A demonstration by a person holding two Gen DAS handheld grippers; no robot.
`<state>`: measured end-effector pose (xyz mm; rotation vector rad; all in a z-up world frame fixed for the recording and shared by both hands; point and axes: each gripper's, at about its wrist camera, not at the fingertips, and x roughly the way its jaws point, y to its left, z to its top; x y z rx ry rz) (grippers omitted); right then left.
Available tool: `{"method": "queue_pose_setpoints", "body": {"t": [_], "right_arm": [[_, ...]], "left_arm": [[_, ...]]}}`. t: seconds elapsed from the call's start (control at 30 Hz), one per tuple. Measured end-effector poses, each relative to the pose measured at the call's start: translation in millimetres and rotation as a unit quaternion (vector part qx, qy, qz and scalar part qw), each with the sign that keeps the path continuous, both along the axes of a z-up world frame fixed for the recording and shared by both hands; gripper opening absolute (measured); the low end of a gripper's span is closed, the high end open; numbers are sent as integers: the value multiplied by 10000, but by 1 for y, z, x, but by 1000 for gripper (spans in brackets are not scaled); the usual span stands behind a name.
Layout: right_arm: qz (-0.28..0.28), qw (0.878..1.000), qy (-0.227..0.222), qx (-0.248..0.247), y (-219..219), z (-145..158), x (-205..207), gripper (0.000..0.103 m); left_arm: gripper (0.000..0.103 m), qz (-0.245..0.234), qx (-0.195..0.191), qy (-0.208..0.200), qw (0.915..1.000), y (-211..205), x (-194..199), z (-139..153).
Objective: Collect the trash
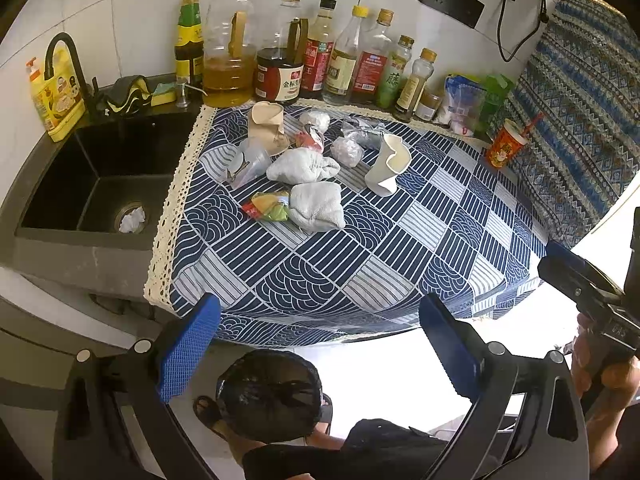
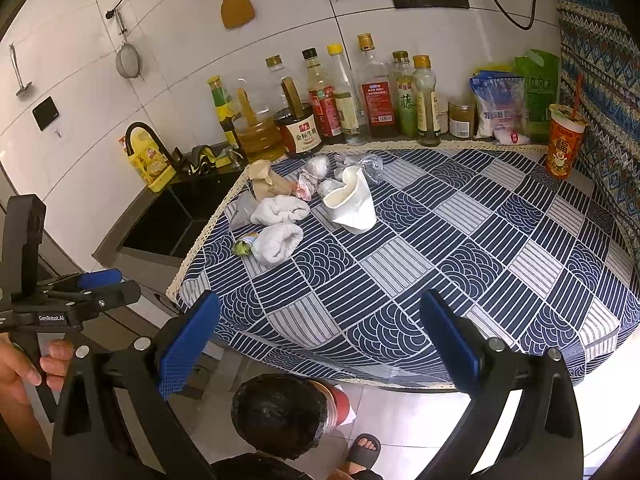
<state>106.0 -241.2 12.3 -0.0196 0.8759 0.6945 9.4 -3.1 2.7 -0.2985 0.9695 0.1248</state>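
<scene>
Now both grippers hover spread and empty before the trash.

Left wrist view: left gripper (image 1: 320,344) wide apart; near the sink (image 1: 92,184), two grey rags (image 1: 316,204), two crushed paper cups (image 1: 386,164). Right wrist view: right gripper (image 2: 320,344) equally spread; one bin (image 2: 280,412) below the tablecloth (image 2: 440,248).

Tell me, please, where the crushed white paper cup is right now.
The crushed white paper cup stands on the patterned tablecloth, at the right edge of the trash pile. In both wrist views a clear plastic bag lies just behind it.
</scene>
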Motion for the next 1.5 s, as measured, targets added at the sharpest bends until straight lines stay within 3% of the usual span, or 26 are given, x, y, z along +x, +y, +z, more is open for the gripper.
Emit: {"method": "queue_pose_setpoints", "body": {"t": [1.1,1.5], "right_arm": [[-13,10000,77,-39,1,-7,3,99],[-81,9996,255,-96,11,-12,13,99]], "left_arm": [[97,45,-27,23,10000,3,5,-1],[97,80,-277,164,9994,24,16,-11]]}}
